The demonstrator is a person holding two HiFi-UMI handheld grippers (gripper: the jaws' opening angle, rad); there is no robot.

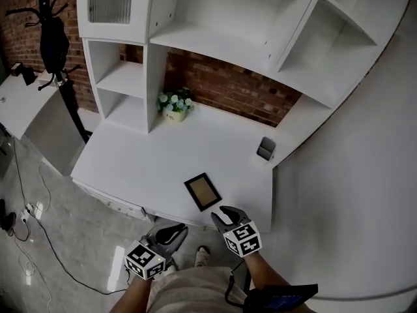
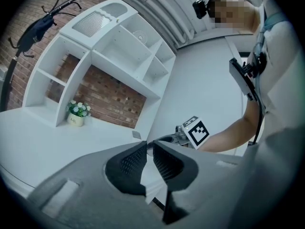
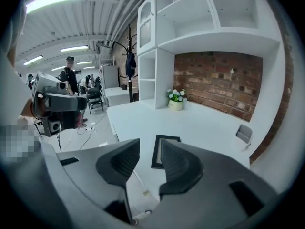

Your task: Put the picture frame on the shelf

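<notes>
Flat on the white desk [image 1: 130, 162], close to its front edge, lies the dark-rimmed rectangular picture frame with a brown panel [image 1: 202, 191], not yet on the white shelf unit [image 1: 215, 41] that rises behind the desk against a red brick wall [image 1: 228, 87]. From the head view both tools sit at the near edge: the right gripper [image 1: 225, 217] is just short of the frame's near corner, and the left gripper [image 1: 171, 232] is off the desk beside it. Only the right gripper view shows the frame head-on, lying on the desk just ahead of the right gripper [image 3: 150, 144], whose jaws stand wide apart with nothing between them; the frame [image 3: 157, 149] is partly hidden behind one jaw. The left gripper view misses the frame altogether; it shows the left gripper [image 2: 147, 144] with its jaws all but closed, only a thin slit between them and nothing in it, and beyond them the right gripper's marker cube [image 2: 195, 131] on the person's forearm [image 2: 233, 130]. A small cream pot of white flowers [image 1: 174, 105] stands at the back of the desk, well apart from the frame.
</notes>
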